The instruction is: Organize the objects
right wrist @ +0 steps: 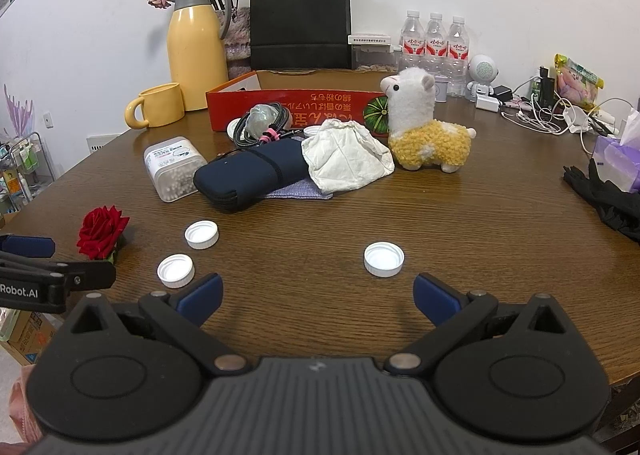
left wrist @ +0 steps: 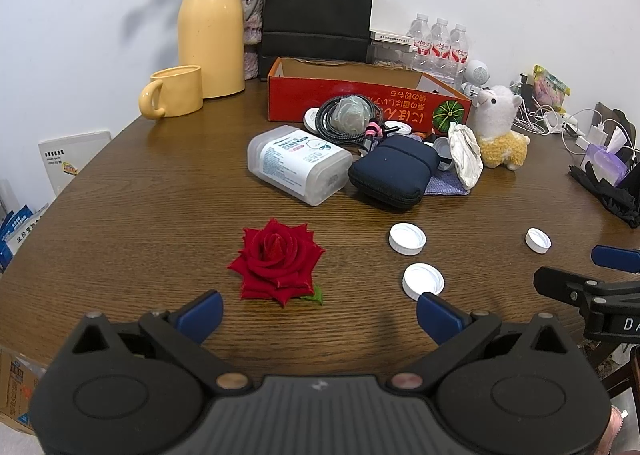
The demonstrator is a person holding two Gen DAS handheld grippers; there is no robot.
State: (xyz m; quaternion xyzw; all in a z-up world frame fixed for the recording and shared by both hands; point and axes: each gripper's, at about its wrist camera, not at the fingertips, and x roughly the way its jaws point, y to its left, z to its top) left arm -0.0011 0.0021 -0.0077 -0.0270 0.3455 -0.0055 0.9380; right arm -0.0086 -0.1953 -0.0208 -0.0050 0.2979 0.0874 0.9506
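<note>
Lying on grained wood table [left wrist: 140, 191]: velvety red rose [left wrist: 277, 261], ribbed round white caps [left wrist: 407, 239]; both grippers' fingers [left wrist: 200, 313] spread wide, empty.

On the wooden table [right wrist: 460, 223] lie three loose white caps [right wrist: 383, 259], one red rose [left wrist: 277, 261], one plush alpaca [right wrist: 426, 127], one navy pouch [right wrist: 248, 175] and one clear tub [left wrist: 298, 163]. At the back stand three water bottles [right wrist: 435, 43], one yellow jug [left wrist: 211, 31], one yellow mug [left wrist: 174, 91], one black paper bag [right wrist: 300, 19] and one red box [left wrist: 352, 97]
</note>
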